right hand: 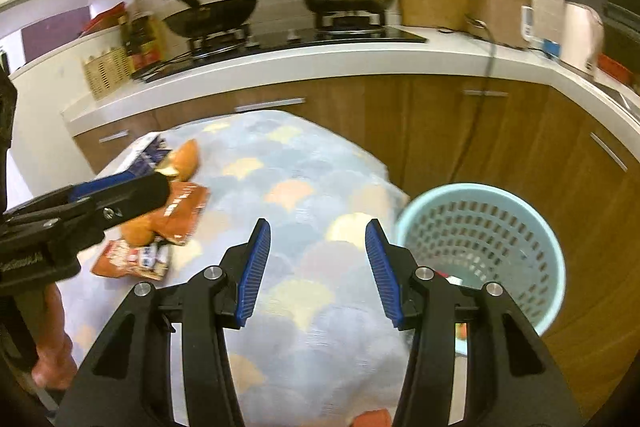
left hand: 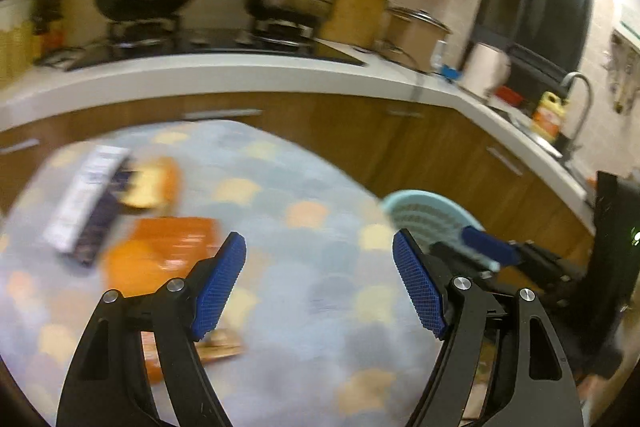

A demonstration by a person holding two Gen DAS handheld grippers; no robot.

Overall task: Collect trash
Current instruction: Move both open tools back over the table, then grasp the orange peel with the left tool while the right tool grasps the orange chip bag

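Both grippers, left gripper (left hand: 320, 283) and right gripper (right hand: 318, 271), hang open and empty; best reach squarely over the wrappers (right hand: 176, 215), basket (right hand: 480, 251) nearby

wrappers (right hand: 160, 227) left on table (right hand: 304, 347), basket (right hand: 480, 247) right

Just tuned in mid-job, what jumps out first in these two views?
The pile of orange wrappers and a dark box on the left side of the patterned tablecloth. Next, the pale blue basket at the table's right edge, against the wooden cabinets. Both hand-held grippers, left and right, are open and empty above the cloth.
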